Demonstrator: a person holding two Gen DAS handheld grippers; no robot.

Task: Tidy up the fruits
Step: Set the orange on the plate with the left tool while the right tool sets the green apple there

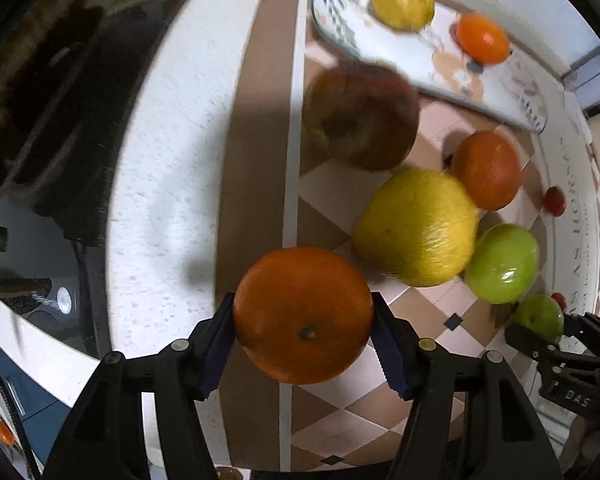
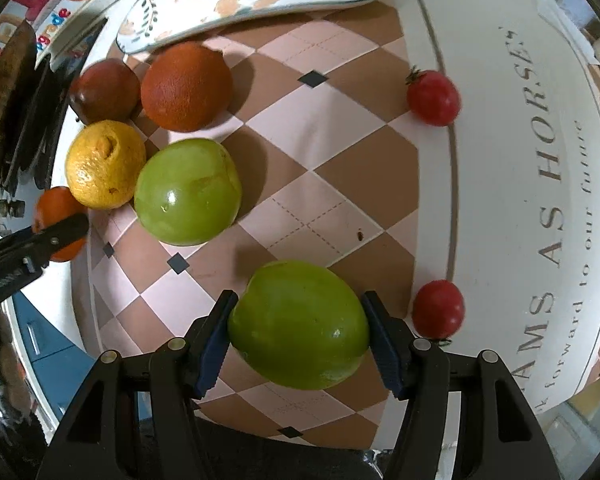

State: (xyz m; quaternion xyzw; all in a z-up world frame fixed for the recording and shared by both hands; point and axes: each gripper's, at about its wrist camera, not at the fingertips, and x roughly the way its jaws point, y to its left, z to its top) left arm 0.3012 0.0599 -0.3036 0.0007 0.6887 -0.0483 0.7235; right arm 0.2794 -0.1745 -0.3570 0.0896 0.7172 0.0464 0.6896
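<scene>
Both grippers are at the pick-up step. The left gripper (image 1: 303,340) has its fingers clamped on an orange (image 1: 303,314); the right gripper (image 2: 298,338) has its fingers clamped on a green apple (image 2: 298,324). The plate (image 1: 380,40), with a lemon (image 1: 403,3) on it, lies well beyond both sets of fingers. Next, I judge, each fruit must be carried forward to it, clear of the loose fruit between.

Below me a white speckled counter (image 1: 172,160) carries a checkered mat (image 2: 340,168) of brown and pale pink diamonds, its white border printed with grey lettering (image 2: 556,208) (only partly readable). Past the counter's edge I see blue cabinet fronts (image 2: 40,340), and a dark, blurred shape (image 1: 40,100) fills the far left.
</scene>
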